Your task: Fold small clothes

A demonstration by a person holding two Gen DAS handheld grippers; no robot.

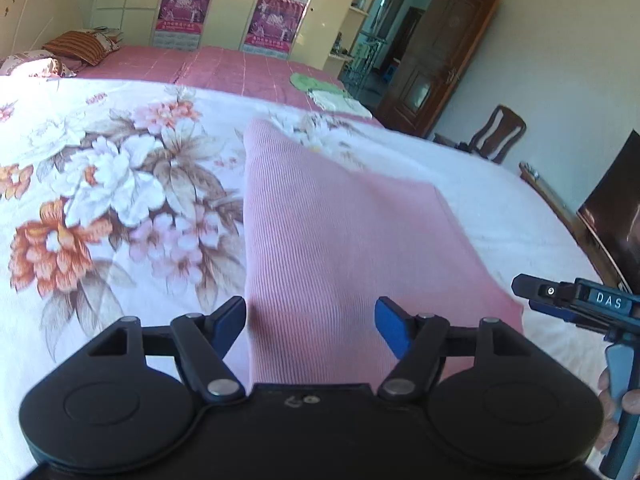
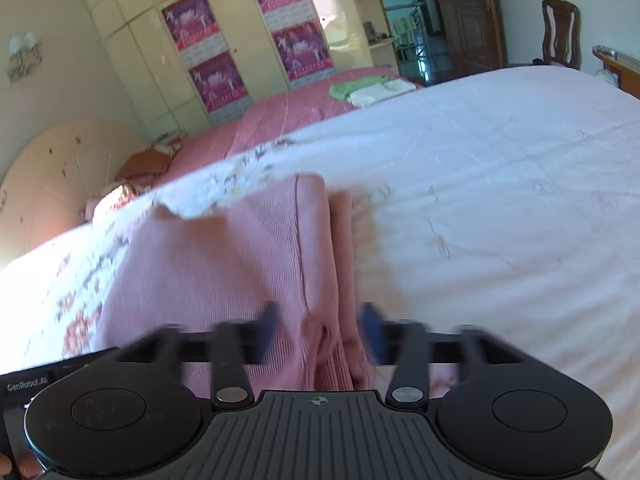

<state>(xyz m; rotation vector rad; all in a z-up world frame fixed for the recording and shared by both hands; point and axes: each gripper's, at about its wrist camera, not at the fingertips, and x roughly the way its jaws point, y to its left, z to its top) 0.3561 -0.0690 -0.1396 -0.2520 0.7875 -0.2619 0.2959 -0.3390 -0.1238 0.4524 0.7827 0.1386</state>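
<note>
A pink ribbed garment (image 1: 340, 240) lies folded on the floral bedspread (image 1: 100, 200). My left gripper (image 1: 310, 330) is open, its blue pads on either side of the garment's near edge, not clamping it. In the right wrist view the same pink garment (image 2: 224, 260) shows with a folded edge running towards me. My right gripper (image 2: 320, 334) is open over that near edge; its fingers are blurred by motion. The right gripper also shows at the right edge of the left wrist view (image 1: 576, 300).
The white floral bedspread (image 2: 500, 200) covers the near bed, with a pink cover (image 1: 240, 68) beyond. Green and white folded cloths (image 1: 324, 90) lie at the far edge. Pillows (image 1: 80, 46), wardrobes, a wooden door (image 1: 440, 60), a chair (image 1: 500, 136) and a dark screen (image 1: 616, 208) stand around.
</note>
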